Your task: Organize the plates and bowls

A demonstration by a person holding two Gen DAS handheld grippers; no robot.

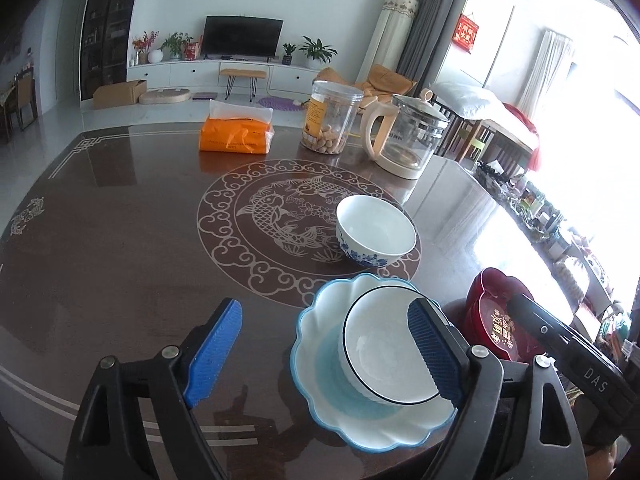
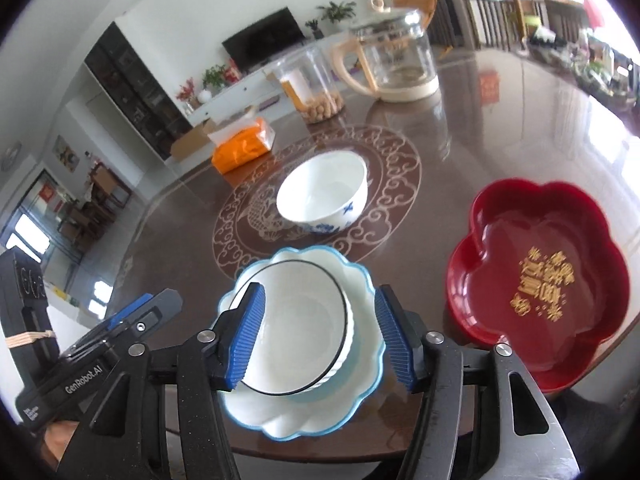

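Jaws of both grippers, left (image 1: pixel 324 356) and right (image 2: pixel 320 336), spread wide with nothing held, white bowl (image 2: pixel 296 328) nested in blue-rimmed plate (image 2: pixel 356 276) just below on the bench (image 1: pixel 120 272), patterned bowl (image 1: pixel 376 232) beyond, red tray (image 2: pixel 536 276) beside.

A bright living room with white walls and a pale glossy floor (image 1: pixel 48 128); a dark television (image 1: pixel 242 36) above a long white cabinet (image 1: pixel 224 72); potted plants (image 1: pixel 318 50) beside it; grey curtains (image 1: pixel 434 4); strong daylight through the windows (image 1: pixel 560 80) at right.
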